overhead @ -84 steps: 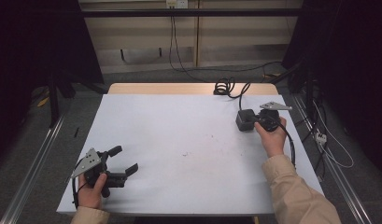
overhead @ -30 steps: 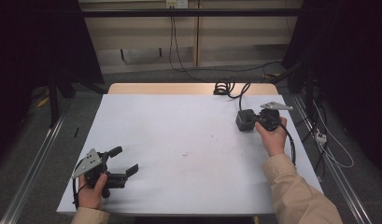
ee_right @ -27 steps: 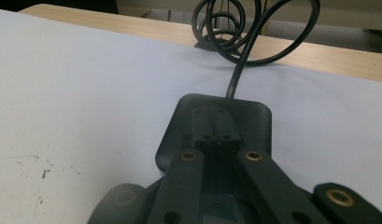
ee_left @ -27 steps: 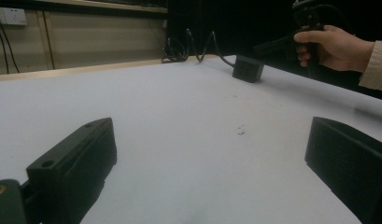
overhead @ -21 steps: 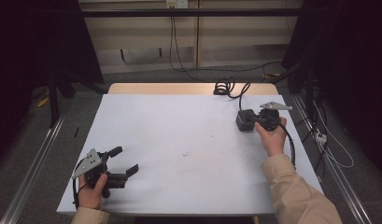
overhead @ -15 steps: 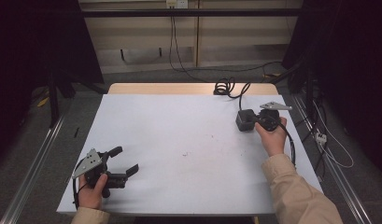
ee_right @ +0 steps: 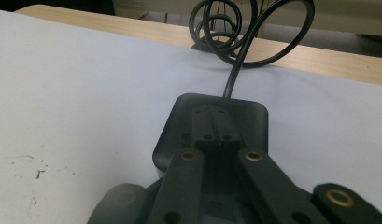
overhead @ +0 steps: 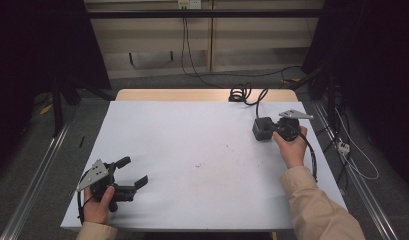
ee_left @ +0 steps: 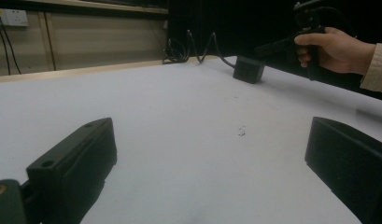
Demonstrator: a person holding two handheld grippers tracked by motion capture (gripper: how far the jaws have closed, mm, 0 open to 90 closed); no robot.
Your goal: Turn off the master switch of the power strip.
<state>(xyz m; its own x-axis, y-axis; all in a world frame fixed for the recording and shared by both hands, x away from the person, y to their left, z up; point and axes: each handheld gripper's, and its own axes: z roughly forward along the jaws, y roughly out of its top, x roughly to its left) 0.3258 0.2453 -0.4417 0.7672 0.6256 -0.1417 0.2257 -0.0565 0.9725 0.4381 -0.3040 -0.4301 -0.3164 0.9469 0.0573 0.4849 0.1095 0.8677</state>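
Nothing had moved. My right gripper (overhead: 273, 131) stayed pressed together over the black box (overhead: 262, 129) near the table's (overhead: 192, 150) far right corner; my left gripper (overhead: 133, 173) stayed wide apart.

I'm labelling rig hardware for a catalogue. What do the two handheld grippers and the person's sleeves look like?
Both are black two-jaw pistol-style tools. The left gripper has blocky black jaws and a grey three-cornered plate on top; the right gripper carries the same plate, brass-coloured rivets on its linkage arms, and a black cable looping back along the forearm. The person wears long beige sleeves.
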